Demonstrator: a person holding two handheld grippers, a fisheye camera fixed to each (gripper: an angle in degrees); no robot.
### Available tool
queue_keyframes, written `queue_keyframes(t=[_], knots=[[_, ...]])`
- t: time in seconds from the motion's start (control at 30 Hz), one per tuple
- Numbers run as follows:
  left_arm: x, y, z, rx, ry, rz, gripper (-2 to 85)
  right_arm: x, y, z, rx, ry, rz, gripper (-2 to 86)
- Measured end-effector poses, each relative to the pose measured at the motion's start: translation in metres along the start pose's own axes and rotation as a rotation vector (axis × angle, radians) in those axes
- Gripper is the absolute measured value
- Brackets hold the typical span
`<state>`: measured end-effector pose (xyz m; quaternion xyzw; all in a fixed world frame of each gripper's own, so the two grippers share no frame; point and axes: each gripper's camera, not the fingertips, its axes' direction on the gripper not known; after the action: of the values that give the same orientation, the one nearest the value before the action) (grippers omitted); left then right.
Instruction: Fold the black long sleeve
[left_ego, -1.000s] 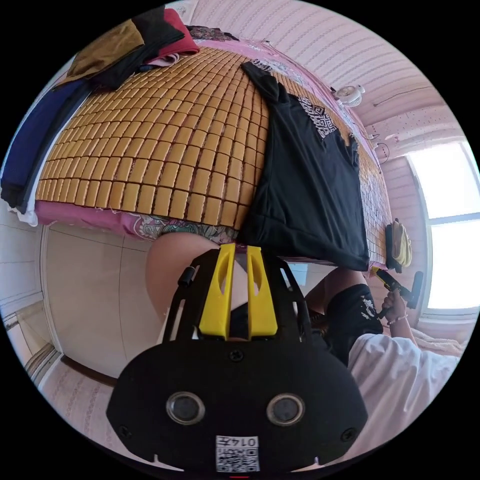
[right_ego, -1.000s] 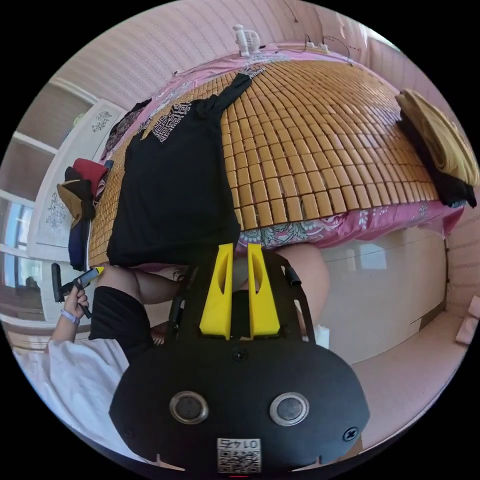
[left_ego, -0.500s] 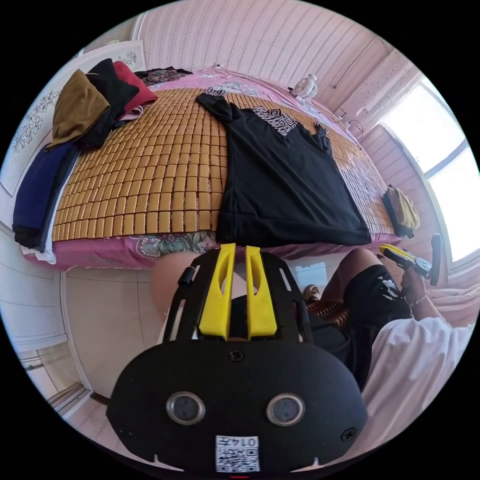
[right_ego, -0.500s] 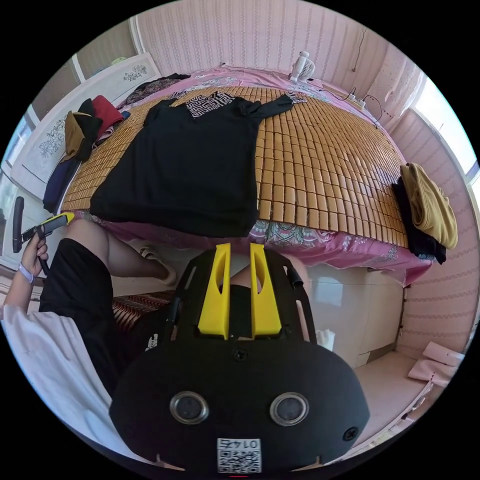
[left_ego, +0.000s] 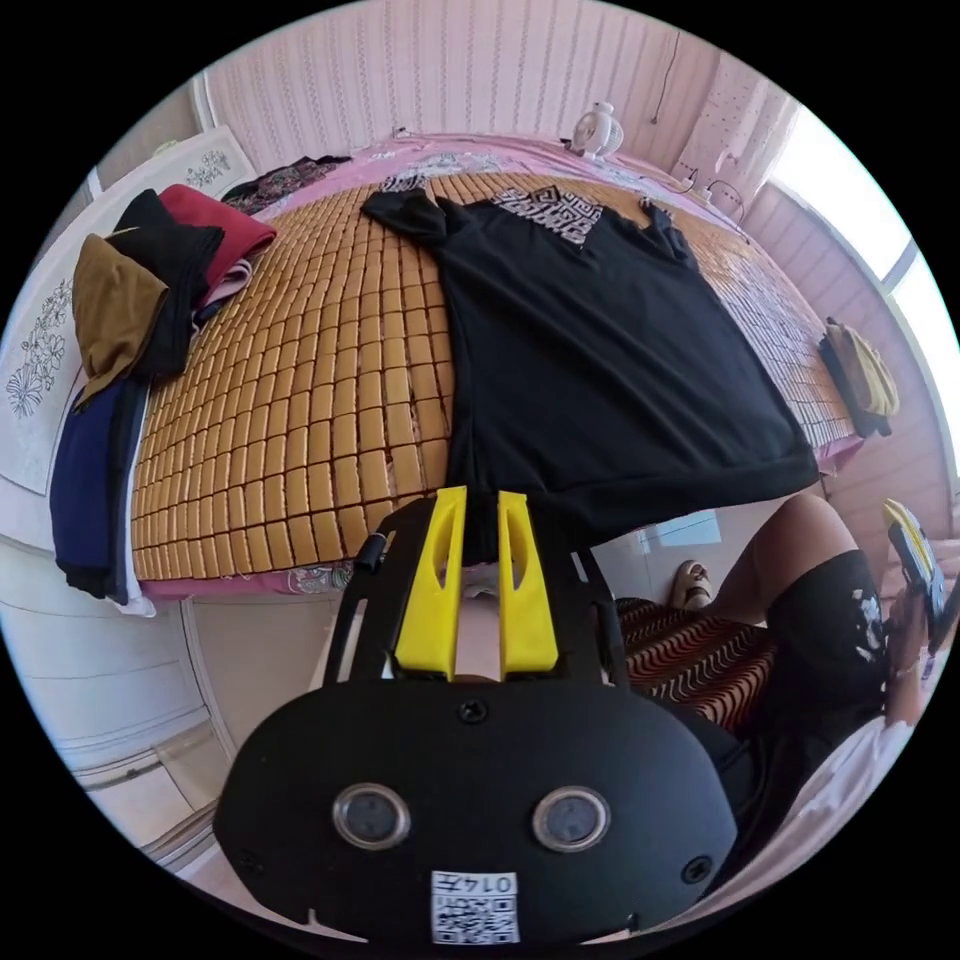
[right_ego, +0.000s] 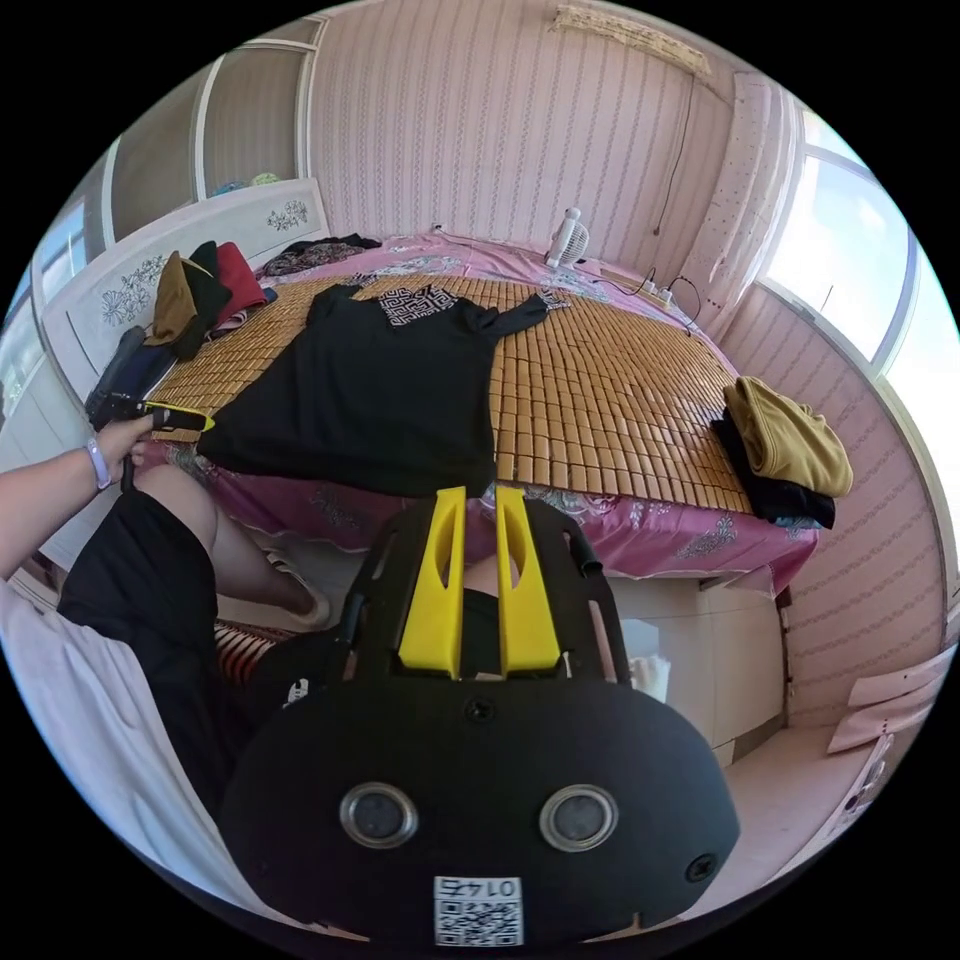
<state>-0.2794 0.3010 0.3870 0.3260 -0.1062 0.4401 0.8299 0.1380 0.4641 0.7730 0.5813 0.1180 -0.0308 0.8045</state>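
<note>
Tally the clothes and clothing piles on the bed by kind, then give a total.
Spread-out black long sleeve: 1
Clothing piles: 2, one multicoloured, one mustard-and-black
Dark patterned garment by the headboard: 1
Total: 4

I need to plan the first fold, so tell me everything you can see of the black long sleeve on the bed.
The black long sleeve lies spread flat, unfolded, on the bamboo mat. It looks like soft matte knit, with a white geometric print by the neck. One sleeve stretches outward near the collar. Its hem reaches the bed's near edge and hangs slightly over it. Both grippers are open and off it.
</note>
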Motion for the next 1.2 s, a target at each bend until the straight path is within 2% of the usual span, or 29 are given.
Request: queue_keyframes(t=[0.07, 0.37, 0.53, 0.7, 0.9, 1.03, 1.2], knots=[[-0.003, -0.010, 0.017, -0.099, 0.011, -0.033, 5.4, -0.003, 0.007, -0.009, -0.002, 0.009, -0.009, 5.4], [-0.027, -0.009, 0.021, -0.087, 0.136, -0.170, 5.0, 0.000, 0.016, -0.041, -0.008, 0.074, -0.032, 5.1], [-0.030, -0.003, -0.011, 0.074, 0.145, -0.171, 4.5, 0.031, 0.008, -0.056, 0.033, 0.005, 0.032, 5.8], [-0.010, -0.016, -0.047, 0.293, 0.179, -0.017, 4.2, 0.072, -0.020, -0.063, 0.123, -0.055, 0.052, 6.0], [0.035, -0.068, -0.019, 0.283, 0.258, 0.141, 5.7, 0.121, -0.103, -0.028, 0.087, -0.166, 0.029, 6.1], [0.059, -0.110, 0.010, 0.264, 0.277, 0.206, 5.8, 0.159, -0.184, 0.025, 0.066, -0.228, 0.065, 6.2], [0.075, -0.195, 0.059, 0.199, 0.304, 0.220, 5.5, 0.198, -0.300, 0.109, 0.053, -0.187, 0.083, 6.3]])
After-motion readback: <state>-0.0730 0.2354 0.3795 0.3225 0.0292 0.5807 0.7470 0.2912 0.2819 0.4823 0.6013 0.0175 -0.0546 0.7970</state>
